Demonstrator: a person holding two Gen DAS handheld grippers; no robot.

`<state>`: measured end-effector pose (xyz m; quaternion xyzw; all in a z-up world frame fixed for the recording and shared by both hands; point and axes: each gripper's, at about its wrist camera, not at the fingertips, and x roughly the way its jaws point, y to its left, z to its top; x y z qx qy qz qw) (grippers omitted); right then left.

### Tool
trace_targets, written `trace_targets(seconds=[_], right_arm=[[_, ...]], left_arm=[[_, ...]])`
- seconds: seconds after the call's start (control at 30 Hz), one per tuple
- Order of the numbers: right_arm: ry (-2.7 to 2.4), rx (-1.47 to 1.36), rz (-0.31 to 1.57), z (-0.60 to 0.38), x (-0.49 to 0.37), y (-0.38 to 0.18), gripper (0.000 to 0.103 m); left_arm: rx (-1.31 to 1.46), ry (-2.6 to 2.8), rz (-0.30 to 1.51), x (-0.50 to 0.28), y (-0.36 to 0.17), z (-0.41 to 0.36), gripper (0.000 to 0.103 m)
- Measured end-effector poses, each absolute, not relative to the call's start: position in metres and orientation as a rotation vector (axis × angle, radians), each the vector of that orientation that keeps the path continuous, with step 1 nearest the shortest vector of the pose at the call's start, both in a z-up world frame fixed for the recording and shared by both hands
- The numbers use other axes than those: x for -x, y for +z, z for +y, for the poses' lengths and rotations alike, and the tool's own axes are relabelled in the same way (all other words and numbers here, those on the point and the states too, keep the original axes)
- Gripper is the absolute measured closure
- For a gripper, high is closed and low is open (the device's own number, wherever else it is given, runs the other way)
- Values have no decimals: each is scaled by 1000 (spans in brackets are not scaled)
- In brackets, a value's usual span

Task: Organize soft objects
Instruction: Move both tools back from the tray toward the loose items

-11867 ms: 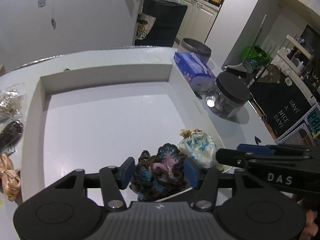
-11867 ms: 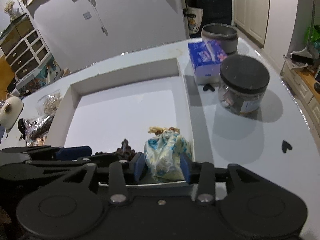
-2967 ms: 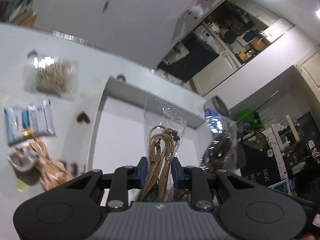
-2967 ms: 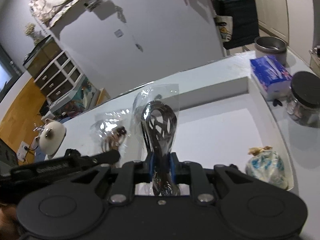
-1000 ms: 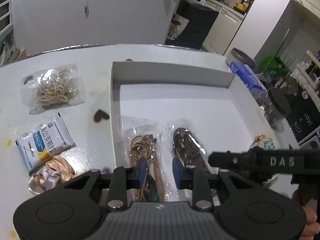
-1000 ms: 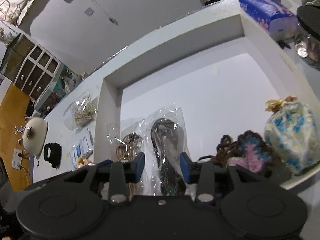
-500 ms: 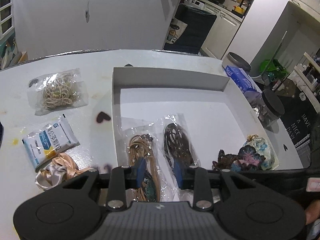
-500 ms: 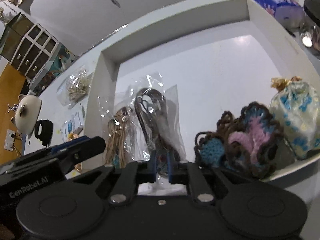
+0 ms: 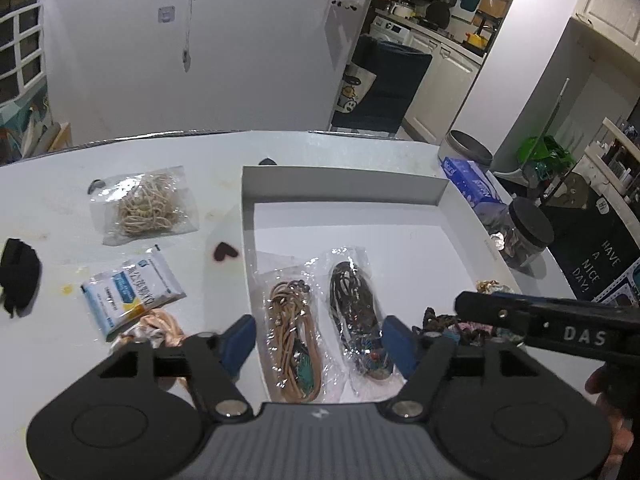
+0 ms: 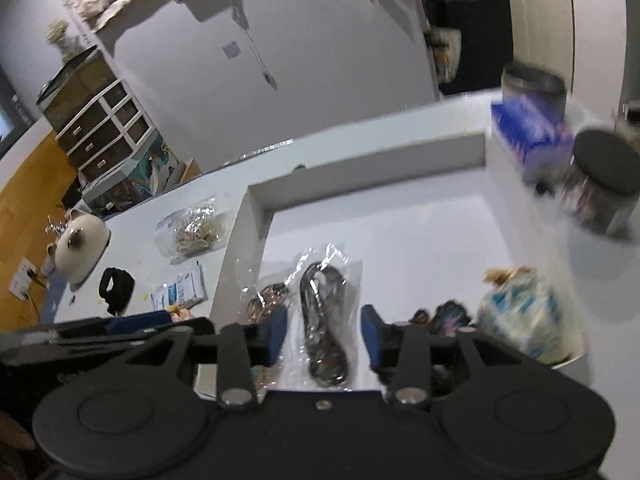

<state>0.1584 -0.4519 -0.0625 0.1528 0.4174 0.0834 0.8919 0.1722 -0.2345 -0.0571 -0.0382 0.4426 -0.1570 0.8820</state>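
A white tray [image 9: 344, 186] holds two clear bags side by side: one with tan cords [image 9: 294, 340] and one with dark cords [image 9: 356, 308]. My left gripper [image 9: 320, 340] is open and empty above them. My right gripper [image 10: 324, 334] is open and empty over the dark cord bag [image 10: 324, 320]. A crocheted piece [image 10: 448, 314] and a blue-patterned pouch [image 10: 520, 316] sit at the tray's [image 10: 368, 172] near right. Left of the tray lie a bag of pale cords [image 9: 146, 202], a blue-white packet [image 9: 130, 286] and a satin scrunchie [image 9: 160, 326].
A tissue pack [image 9: 472, 186], a black-lidded jar [image 9: 524, 232] and a metal tin [image 9: 468, 152] stand right of the tray. A black item [image 9: 18, 274] lies at the far left. A white cat-shaped object [image 10: 80, 246] stands on the table's left.
Both grippers have opened, let go of the two cord bags in the tray, and pulled back and up. The right view is blurred from motion.
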Motion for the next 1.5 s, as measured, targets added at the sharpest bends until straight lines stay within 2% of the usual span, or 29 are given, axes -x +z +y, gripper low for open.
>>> trace_targets(seconds=[0.07, 0.27, 0.37, 0.53, 0.7, 0.93, 1.5], right_arm=[[162, -301, 849, -454, -152, -57, 45], [112, -263, 812, -458, -131, -47, 24], [103, -239, 794, -456, -121, -44, 19], [65, -188, 763, -453, -104, -40, 6], [29, -156, 722, -452, -89, -37, 0], [-15, -143, 648, -448, -69, -36, 0], [-19, -133, 621, -391, -67, -42, 0]], left_arm=[[79, -321, 915, -166, -54, -232, 21], [77, -291, 891, -151, -45, -221, 4], [83, -282, 882, -144, -43, -215, 0], [102, -282, 868, -133, -42, -203, 0], [105, -283, 844, -123, -40, -194, 0], [113, -277, 807, -114, -38, -181, 0], [106, -243, 768, -120, -37, -117, 0]])
